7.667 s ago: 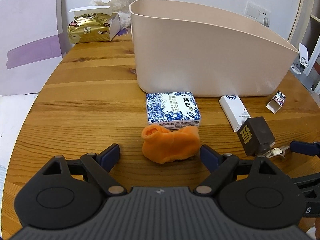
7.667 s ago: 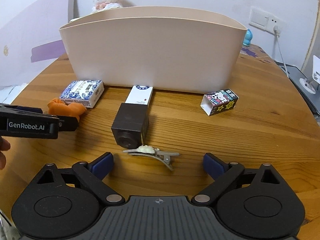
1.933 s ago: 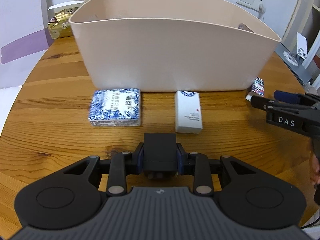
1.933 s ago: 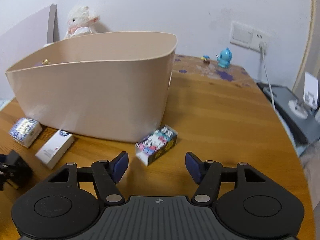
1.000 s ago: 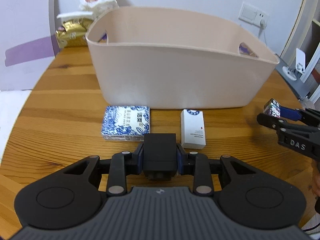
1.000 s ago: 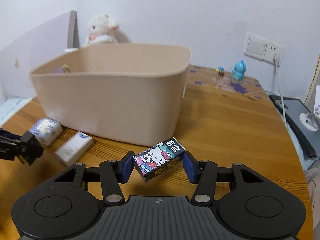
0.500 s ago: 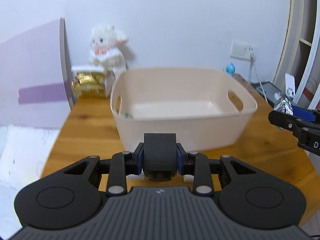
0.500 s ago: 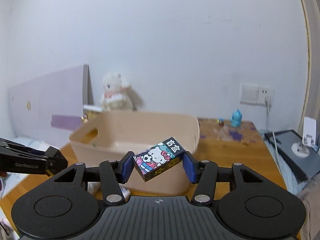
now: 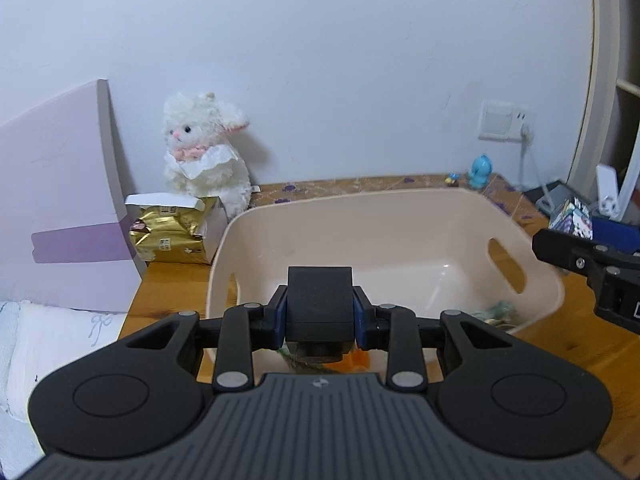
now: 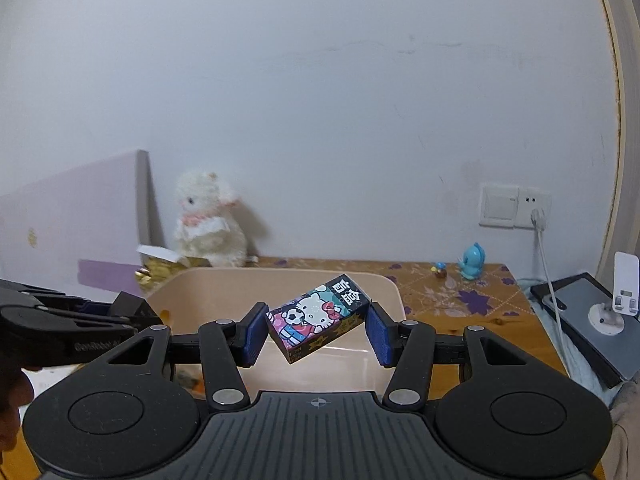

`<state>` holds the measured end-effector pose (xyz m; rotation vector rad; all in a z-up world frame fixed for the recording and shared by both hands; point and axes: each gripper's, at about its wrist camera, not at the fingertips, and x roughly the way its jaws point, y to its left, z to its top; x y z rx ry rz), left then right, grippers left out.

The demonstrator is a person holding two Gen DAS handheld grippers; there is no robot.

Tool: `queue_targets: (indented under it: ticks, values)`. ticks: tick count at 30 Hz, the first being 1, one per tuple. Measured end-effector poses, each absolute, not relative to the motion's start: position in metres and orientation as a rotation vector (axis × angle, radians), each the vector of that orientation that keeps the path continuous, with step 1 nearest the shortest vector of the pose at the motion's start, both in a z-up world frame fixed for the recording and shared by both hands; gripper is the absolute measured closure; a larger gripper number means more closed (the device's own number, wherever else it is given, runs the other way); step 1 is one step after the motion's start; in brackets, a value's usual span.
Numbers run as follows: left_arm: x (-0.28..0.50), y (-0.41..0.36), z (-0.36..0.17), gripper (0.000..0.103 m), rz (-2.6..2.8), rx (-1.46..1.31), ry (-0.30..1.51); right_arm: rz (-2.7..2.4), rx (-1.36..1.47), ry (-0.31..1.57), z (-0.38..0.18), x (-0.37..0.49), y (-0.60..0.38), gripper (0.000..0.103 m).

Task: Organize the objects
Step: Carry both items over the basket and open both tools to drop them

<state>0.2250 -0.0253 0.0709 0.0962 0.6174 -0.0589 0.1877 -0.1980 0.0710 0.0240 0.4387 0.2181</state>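
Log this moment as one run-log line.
left claw: shut on dark box | right claw: shut on cartoon box | both above beige bin | release: not yet

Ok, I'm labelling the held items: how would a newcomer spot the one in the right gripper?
Find the beige bin on the wooden table. Above its near side, the right gripper pinches a small cartoon-cat box, tilted. Its bright printed colours set it apart from the plain black block in the left gripper.
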Motion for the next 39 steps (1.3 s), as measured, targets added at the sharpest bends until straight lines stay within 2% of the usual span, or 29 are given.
queue_targets:
  ticks: [13, 15, 16, 18, 20, 28, 33, 39]
  values:
    - [0.294, -0.030, 0.001, 0.069, -0.067, 0.115, 0.802, 0.160, -0.017, 0.683, 0.002, 0.257, -0.174, 0.054]
    - [0.294, -0.027, -0.002, 0.069, -0.061, 0.110, 0.800, 0.151, -0.038, 0.679, -0.002, 0.256, -0.171, 0.051]
    - [0.293, -0.025, -0.001, 0.068, -0.057, 0.104, 0.790, 0.145, -0.049, 0.674, -0.003, 0.255, -0.169, 0.045]
    - [0.290, -0.023, 0.003, 0.058, -0.060, 0.090, 0.777, 0.143, -0.047, 0.662, -0.002, 0.250, -0.169, 0.044]
    - [0.283, -0.023, 0.010, 0.030, -0.062, 0.082, 0.750, 0.142, -0.042, 0.645, 0.002, 0.246, -0.168, 0.043]
    - [0.246, -0.017, 0.038, 0.020, -0.040, 0.091, 0.683, 0.127, -0.037, 0.561, 0.030, 0.212, -0.169, 0.008]
    - [0.220, -0.005, 0.052, 0.016, -0.016, 0.064, 0.657, 0.121, -0.029, 0.543, 0.041, 0.188, -0.171, 0.000]
    - [0.187, 0.007, 0.055, 0.016, 0.030, 0.070, 0.651, 0.117, -0.015, 0.576, 0.039, 0.162, -0.170, 0.000]
